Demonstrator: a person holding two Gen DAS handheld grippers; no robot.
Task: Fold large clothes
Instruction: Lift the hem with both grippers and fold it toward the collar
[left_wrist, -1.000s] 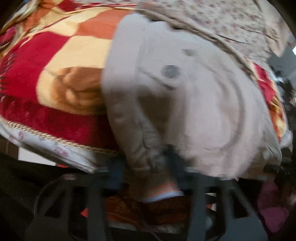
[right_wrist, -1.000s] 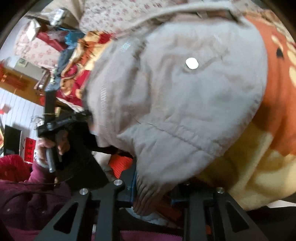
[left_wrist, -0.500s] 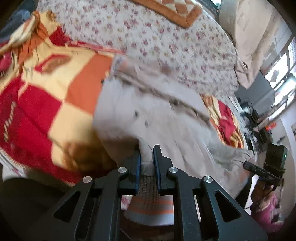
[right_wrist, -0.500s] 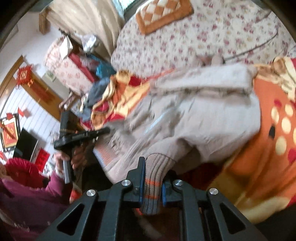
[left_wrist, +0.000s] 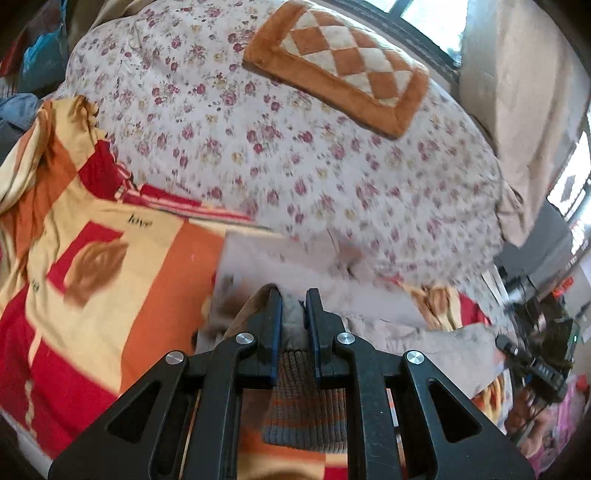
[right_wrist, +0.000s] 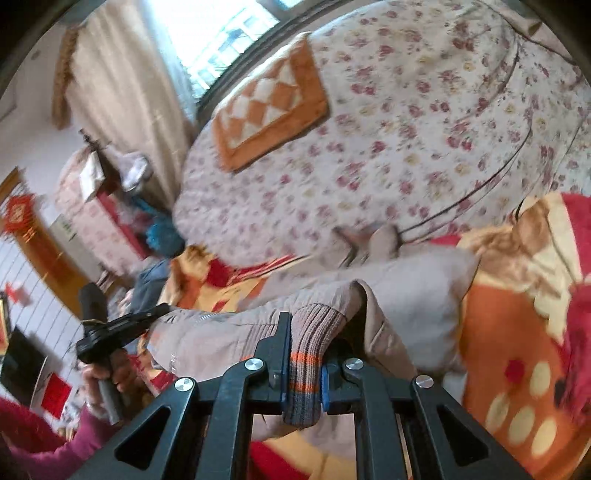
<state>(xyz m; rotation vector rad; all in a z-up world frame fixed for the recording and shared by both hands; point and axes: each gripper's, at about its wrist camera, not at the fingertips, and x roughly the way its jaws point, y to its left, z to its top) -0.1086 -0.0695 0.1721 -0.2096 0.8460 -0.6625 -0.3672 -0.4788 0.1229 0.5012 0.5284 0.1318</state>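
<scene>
A beige jacket (left_wrist: 424, 339) lies across the patterned blanket, its near edge lifted. My left gripper (left_wrist: 293, 297) is shut on the jacket's ribbed brown hem with orange stripes (left_wrist: 306, 406), which hangs down between the fingers. In the right wrist view the jacket (right_wrist: 406, 280) stretches leftward, and my right gripper (right_wrist: 304, 332) is shut on a ribbed striped cuff (right_wrist: 303, 391). Each view shows the other hand-held gripper: the right one (left_wrist: 532, 365) at the far right, the left one (right_wrist: 122, 325) at the left, held by a hand in a magenta sleeve (right_wrist: 55, 450).
A floral quilt (left_wrist: 295, 147) is heaped beyond the jacket with an orange-and-cream checked cushion (left_wrist: 343, 70) on it. A red, orange and yellow blanket (left_wrist: 92, 295) covers the bed. Curtains (right_wrist: 122, 74) and a window lie behind; cluttered furniture (right_wrist: 92, 206) stands at the left.
Both grippers closed on the jacket's ribbed edge and rose with it. The views swung up from the jacket close-up to the quilt and cushion.
</scene>
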